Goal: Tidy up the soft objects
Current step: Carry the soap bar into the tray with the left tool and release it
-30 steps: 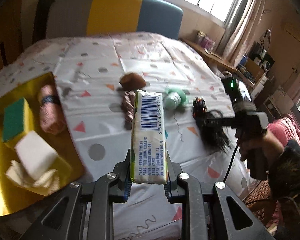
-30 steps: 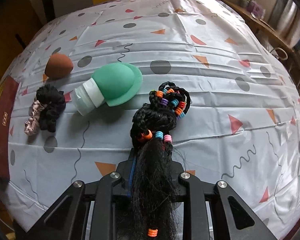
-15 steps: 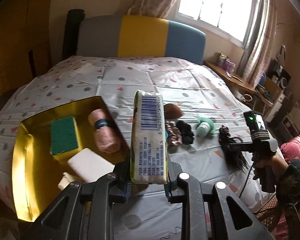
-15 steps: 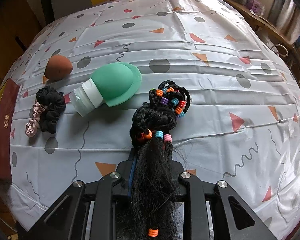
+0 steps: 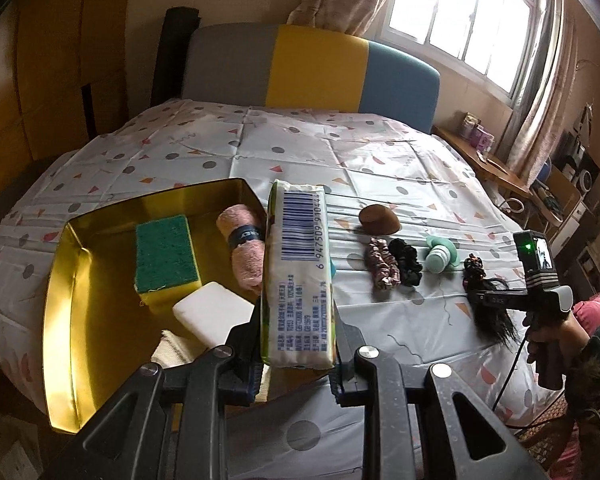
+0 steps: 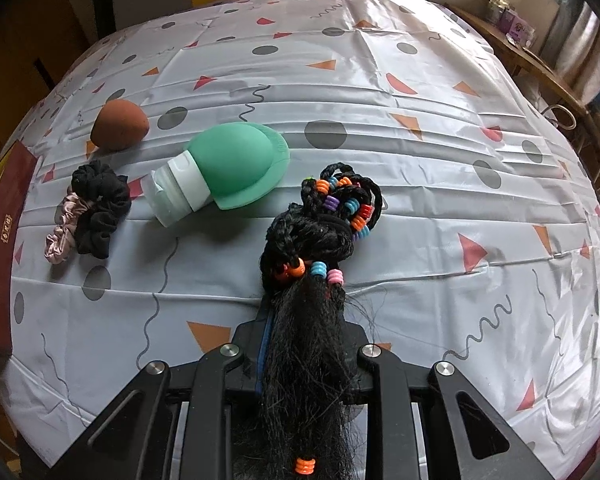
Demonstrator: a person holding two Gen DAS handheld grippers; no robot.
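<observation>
My left gripper is shut on a tissue pack with a barcode, held upright above the right edge of a gold tray. The tray holds a green sponge, a rolled pink towel, a white block and a cream cloth. My right gripper is shut on a black braided hairpiece with coloured beads, whose braided end rests on the tablecloth. In the left wrist view the right gripper stands at the table's right side, held by a hand.
On the patterned tablecloth lie a brown sponge egg, a black scrunchie, a pink scrunchie and a green-capped bottle. A headboard stands behind. A wooden side table is at right.
My left gripper has drawn back and risen with the tissue pack, so the whole gold tray now shows to its left. The right gripper and hairpiece have stayed put.
</observation>
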